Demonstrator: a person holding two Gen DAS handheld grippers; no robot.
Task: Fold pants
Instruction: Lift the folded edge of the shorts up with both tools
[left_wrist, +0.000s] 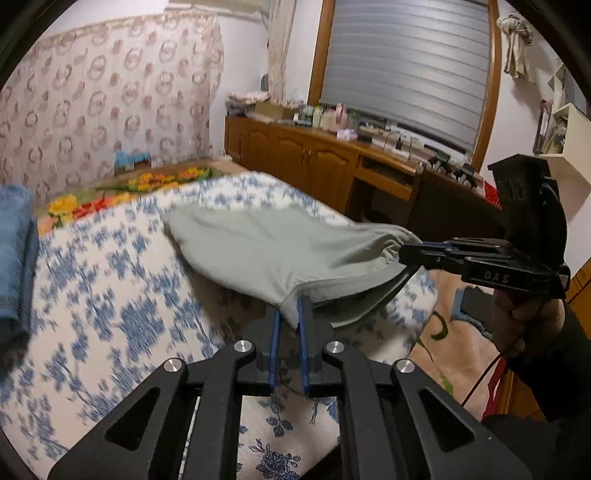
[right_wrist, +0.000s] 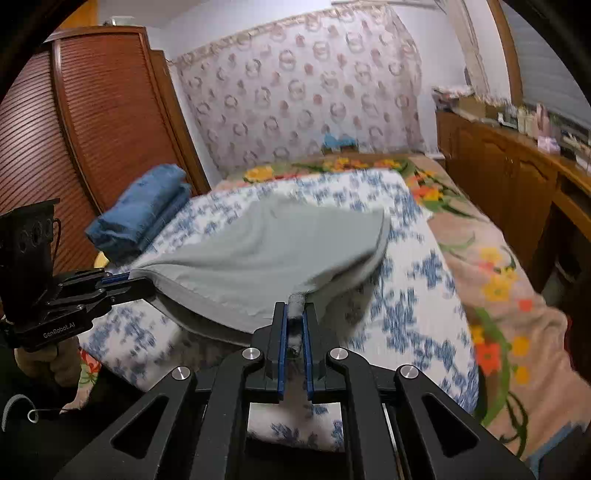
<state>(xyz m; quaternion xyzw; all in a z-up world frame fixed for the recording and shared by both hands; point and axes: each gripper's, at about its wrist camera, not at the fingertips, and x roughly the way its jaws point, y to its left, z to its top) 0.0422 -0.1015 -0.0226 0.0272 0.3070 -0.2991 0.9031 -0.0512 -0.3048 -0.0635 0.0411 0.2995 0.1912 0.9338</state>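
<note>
Light grey-green pants (left_wrist: 266, 243) hang stretched in the air above the bed, with their far end resting on the blue-and-white floral cover (left_wrist: 110, 295). My left gripper (left_wrist: 289, 306) is shut on one near corner of the pants. My right gripper (left_wrist: 406, 254) is shut on the other near corner, to the right in the left wrist view. In the right wrist view the pants (right_wrist: 266, 247) spread between my right gripper (right_wrist: 294, 314) and my left gripper (right_wrist: 125, 282) at the left.
A stack of folded blue garments (right_wrist: 144, 214) lies at the bed's left side, also in the left wrist view (left_wrist: 14, 251). A wooden cabinet (left_wrist: 306, 158) with small items runs along the right. A wooden wardrobe (right_wrist: 92, 129) stands left. A flowered blanket (right_wrist: 498, 288) covers the bed's right side.
</note>
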